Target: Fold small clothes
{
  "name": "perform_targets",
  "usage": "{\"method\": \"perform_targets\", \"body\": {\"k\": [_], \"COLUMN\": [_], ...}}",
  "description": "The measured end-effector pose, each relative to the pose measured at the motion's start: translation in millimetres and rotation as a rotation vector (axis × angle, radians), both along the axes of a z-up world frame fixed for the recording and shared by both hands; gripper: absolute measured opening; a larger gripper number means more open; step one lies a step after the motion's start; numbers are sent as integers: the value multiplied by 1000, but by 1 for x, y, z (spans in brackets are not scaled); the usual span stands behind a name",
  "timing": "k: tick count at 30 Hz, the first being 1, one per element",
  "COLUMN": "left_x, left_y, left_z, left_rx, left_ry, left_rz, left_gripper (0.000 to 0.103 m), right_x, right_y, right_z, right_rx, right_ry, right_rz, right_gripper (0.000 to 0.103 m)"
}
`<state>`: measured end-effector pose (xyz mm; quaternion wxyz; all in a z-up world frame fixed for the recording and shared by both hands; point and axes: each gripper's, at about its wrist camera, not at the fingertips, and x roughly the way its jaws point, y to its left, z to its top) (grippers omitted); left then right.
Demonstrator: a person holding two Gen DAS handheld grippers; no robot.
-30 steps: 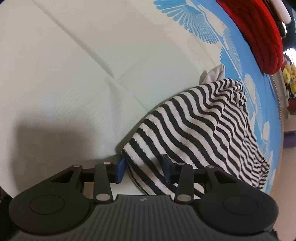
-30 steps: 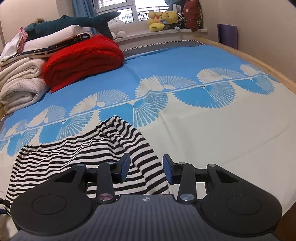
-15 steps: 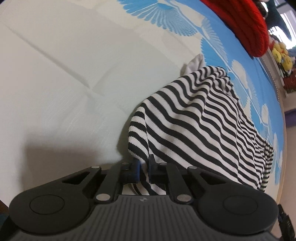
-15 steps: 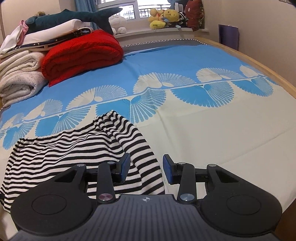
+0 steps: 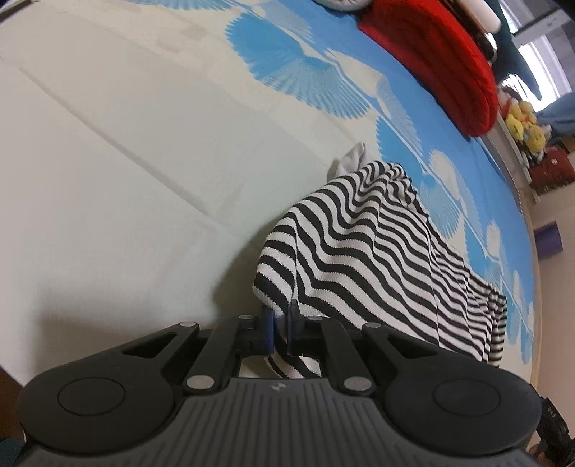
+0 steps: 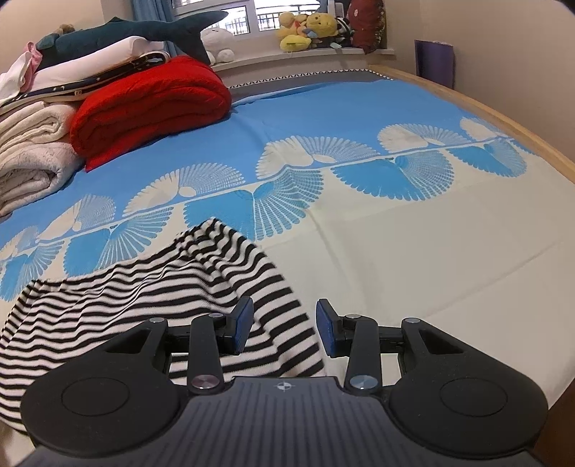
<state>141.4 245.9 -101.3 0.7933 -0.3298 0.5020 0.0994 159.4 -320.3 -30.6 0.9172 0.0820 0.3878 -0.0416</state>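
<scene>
Fabric sits pinched between the blue pads of your left gripper: a corner of the striped garment is clamped there, and the cloth rises off the bedspread just ahead of the fingers. Your right gripper is spread wide, grasping nothing, with the garment's near edge lying under and between its pads.

To do this step well, judge the right side first: close on the matching corner before lifting further, so both corners travel together and the stripes stay straight. Keep the lift low; the knit looks soft and will likely sag or bunch if pulled from one corner alone.

The left view alone shows the clamp itself, plus a pale scrap of cloth peeking out behind the garment. The right view alone shows how the garment spreads leftward across the bed, wrinkled through its middle. Farther off it shows the red blanket beside the folded white blankets, then the plush toys on the sill.
</scene>
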Motion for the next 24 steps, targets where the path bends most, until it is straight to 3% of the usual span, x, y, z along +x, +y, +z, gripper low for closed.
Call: {"method": "perform_targets", "body": {"k": [2, 6, 10, 15, 19, 24], "left_x": [-4, -2, 4, 11, 22, 41], "left_y": [8, 7, -12, -61, -115, -217], "left_z": [1, 10, 22, 51, 66, 75], "left_rx": [20, 135, 174, 73, -70, -208], "left_ry": [18, 44, -22, -269, -430, -549], "left_rz": [25, 18, -28, -148, -263, -490], "left_gripper": [6, 6, 6, 6, 6, 6], "right_x": [1, 3, 6, 9, 12, 15], "right_y": [2, -1, -11, -27, -31, -32], "right_z": [0, 0, -1, -5, -6, -3], "right_rx": [3, 5, 17, 79, 120, 142], "right_ry": [-1, -2, 4, 22, 21, 5], "right_rz": [-1, -5, -30, -61, -44, -37], "right_gripper": [40, 40, 40, 33, 27, 27]}}
